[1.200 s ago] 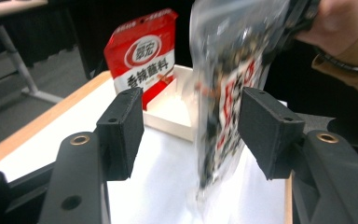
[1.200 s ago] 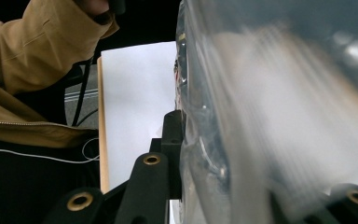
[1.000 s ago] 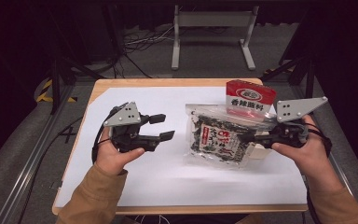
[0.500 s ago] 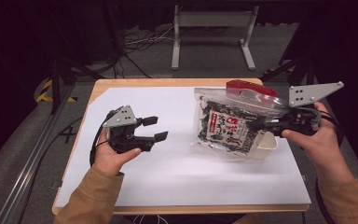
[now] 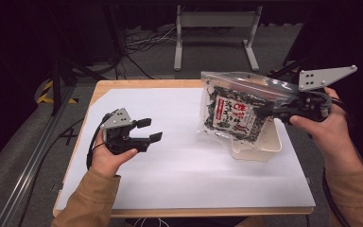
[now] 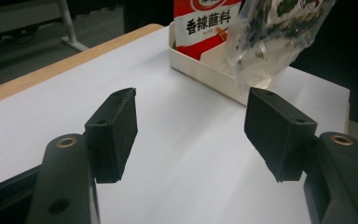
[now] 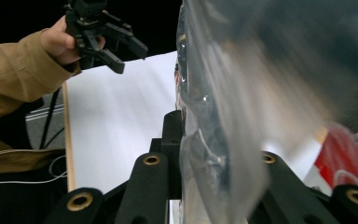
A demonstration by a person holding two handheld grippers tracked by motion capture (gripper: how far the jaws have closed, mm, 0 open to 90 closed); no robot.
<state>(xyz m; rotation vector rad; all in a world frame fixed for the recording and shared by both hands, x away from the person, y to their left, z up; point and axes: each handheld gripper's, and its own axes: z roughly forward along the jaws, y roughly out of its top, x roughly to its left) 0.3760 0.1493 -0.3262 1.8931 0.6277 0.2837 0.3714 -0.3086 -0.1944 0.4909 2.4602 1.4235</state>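
A clear plastic bag of dark dried seaweed (image 5: 234, 111) with a red-and-white label hangs in the air, tilted. My right gripper (image 5: 270, 109) is shut on its right edge; in the right gripper view the bag (image 7: 223, 93) is pinched between the jaws of the right gripper (image 7: 214, 140). Below the bag sits a white tray (image 5: 272, 144) holding a red packet (image 6: 205, 23). My left gripper (image 5: 150, 129) hovers low over the left of the table. Its jaws have just been opening, and there is nothing between the jaws of the left gripper (image 6: 191, 126).
A white sheet covers the wooden table (image 5: 179, 179). A metal stand (image 5: 212, 28) and cables lie on the dark floor behind. A rail (image 5: 33, 161) runs along the floor to the left of the table.
The right gripper has lifted the bag off the table, up and to the right, so it now hangs over the tray. The left hand has drawn back and sunk lower.
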